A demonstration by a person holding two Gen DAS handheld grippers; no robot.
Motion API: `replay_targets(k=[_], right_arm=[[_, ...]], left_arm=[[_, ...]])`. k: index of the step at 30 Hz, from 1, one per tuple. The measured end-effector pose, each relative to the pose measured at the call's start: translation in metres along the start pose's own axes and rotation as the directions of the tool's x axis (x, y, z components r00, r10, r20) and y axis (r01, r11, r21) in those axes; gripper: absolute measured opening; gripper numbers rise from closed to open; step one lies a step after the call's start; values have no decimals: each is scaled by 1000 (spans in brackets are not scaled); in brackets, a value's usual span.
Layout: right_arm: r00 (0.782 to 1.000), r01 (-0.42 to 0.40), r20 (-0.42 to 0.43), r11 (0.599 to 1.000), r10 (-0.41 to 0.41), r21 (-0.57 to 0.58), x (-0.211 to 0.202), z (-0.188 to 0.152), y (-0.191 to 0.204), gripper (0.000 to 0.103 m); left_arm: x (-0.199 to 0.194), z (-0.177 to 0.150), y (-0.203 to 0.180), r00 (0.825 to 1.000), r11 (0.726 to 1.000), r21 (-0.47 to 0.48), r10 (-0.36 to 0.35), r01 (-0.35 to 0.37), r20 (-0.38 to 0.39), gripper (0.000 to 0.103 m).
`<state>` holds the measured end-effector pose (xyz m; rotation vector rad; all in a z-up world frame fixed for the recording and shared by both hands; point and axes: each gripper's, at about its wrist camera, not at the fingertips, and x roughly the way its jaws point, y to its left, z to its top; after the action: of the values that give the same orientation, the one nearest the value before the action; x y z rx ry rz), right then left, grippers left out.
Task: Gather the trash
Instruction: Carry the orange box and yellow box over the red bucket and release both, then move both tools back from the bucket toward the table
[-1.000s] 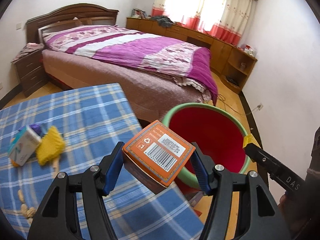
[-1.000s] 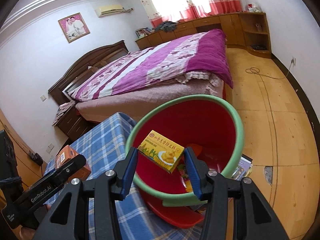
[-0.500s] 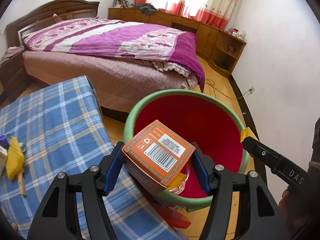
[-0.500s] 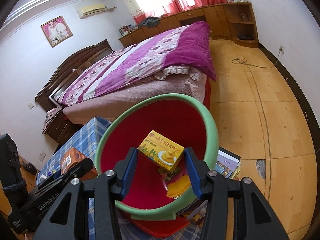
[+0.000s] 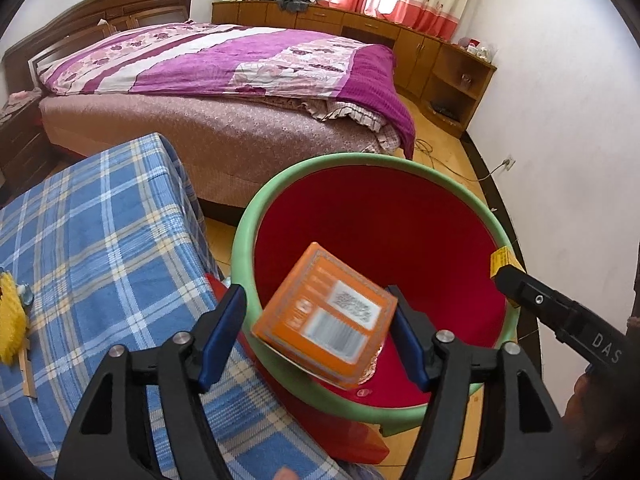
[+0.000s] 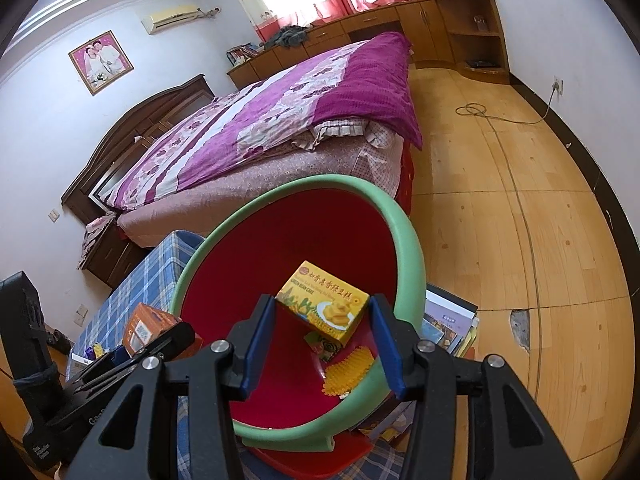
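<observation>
A red bin with a green rim [image 5: 360,164] stands beside the table, its rim [image 6: 408,232] also filling the right wrist view. My left gripper [image 5: 314,308] hangs over the bin's near edge and its jaws are opening. The orange box [image 5: 326,320] between them is tilted and blurred, and a gap shows at the left pad. From the right wrist view the orange box [image 6: 140,328] sits at the bin's left rim. My right gripper [image 6: 322,308] is shut on a yellow cake box [image 6: 324,304] above the bin's mouth.
A blue plaid tablecloth [image 5: 100,240] covers the table at left, with a yellow item [image 5: 12,320] on it. A bed [image 5: 240,80] stands behind. Books [image 6: 448,320] lie stacked on the wooden floor beside the bin. Some yellow ridged trash [image 6: 348,368] lies inside the bin.
Both grippers have moved forward and down over the bin. The left jaws have widened and the orange box has tipped and begun slipping. The yellow box stays gripped.
</observation>
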<state>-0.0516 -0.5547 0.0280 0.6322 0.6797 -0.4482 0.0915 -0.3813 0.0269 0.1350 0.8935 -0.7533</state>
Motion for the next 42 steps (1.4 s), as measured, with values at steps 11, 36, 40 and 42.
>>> replay_targets(k=[11, 36, 40, 42], right_arm=[[1000, -9, 9, 1000, 10, -10, -3, -4, 5, 53], [999, -36, 6, 999, 36, -17, -19, -28, 34, 89], [999, -45, -3, 999, 45, -21, -21, -38, 44, 93], [999, -50, -7, 998, 50, -28, -22, -42, 49, 93]], left_arm=[[-12, -1, 4, 999, 1000, -6, -22, 22, 30, 71], [-62, -19, 45, 996, 997, -70, 47, -42, 81, 71], [-75, -25, 59, 993, 994, -91, 69, -61, 91, 71], [-82, -29, 66, 992, 992, -104, 78, -68, 100, 71]])
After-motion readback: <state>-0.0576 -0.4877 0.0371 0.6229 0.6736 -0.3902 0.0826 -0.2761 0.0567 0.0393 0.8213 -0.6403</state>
